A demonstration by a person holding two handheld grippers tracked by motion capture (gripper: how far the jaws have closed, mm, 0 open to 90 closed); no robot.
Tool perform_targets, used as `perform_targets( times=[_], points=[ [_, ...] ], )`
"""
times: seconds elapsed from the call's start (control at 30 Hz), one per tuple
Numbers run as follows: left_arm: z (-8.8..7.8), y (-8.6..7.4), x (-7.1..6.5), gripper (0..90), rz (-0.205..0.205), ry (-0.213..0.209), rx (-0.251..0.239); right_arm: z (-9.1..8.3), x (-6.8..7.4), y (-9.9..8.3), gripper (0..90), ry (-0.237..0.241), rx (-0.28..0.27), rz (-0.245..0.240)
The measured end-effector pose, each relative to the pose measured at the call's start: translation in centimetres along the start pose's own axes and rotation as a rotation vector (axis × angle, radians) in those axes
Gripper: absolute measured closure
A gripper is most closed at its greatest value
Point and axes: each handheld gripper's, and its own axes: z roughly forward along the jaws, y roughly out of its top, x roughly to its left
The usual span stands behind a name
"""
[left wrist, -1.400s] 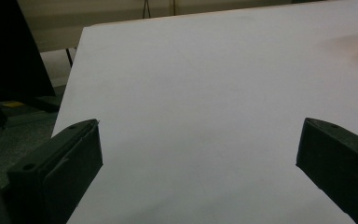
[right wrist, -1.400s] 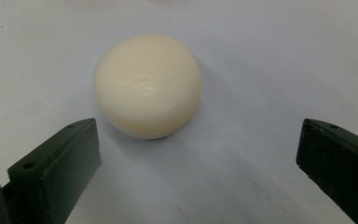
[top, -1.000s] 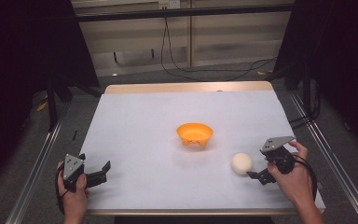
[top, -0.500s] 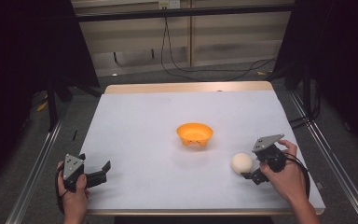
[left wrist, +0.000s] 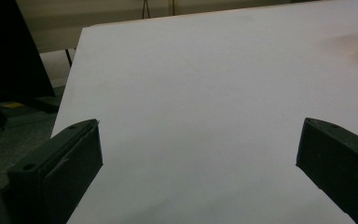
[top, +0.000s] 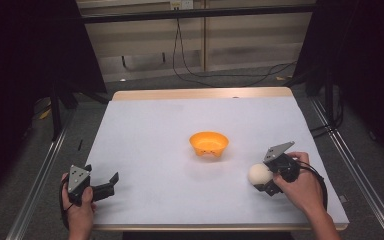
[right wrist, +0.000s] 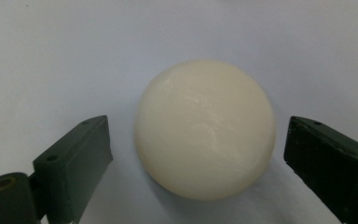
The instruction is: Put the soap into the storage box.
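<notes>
Table (top: 180, 125) — white top, wood edge, dark curtains, cables on floor

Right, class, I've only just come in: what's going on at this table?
A person holds a gripper in each hand at a white table. The right gripper is open with its jaws on either side of a cream ball, gaps showing on both sides, so it is not gripped yet. The left gripper is open over bare table near the front left corner. An orange bowl sits near the middle, with nothing visible in it.
</notes>
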Motion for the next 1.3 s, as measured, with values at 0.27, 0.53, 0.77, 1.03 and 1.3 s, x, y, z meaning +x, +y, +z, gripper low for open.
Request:
perform_targets(
  times=[0.27, 0.53, 0.77, 1.03, 1.3],
  points=[
    [0.01, 0.00, 0.03, 0.0, 0.000, -0.001, 0.000, 0.33, -0.06, 0.17, 13.8, 0.012, 0.028, 0.001],
    [0.00, 0.00, 0.07, 0.0, -0.003, -0.006, -0.001, 0.84, -0.15, 0.40, 19.7, 0.007, 0.047, -0.004],
    [-0.07, 0.01, 0.12, 0.0, 0.013, 0.000, 0.010, 0.77, -0.28, 0.37, 22.8, 0.008, 0.060, 0.006],
    [0.00, 0.00, 0.02, 0.0, -0.001, -0.001, -0.001, 0.87, -0.50, 0.29, 22.9, 0.023, 0.052, 0.007],
    [-0.05, 0.00, 0.13, 0.0, 0.003, -0.003, 0.004, 0.97, -0.76, 0.20, 23.0, 0.044, 0.050, 0.017]
  ],
)
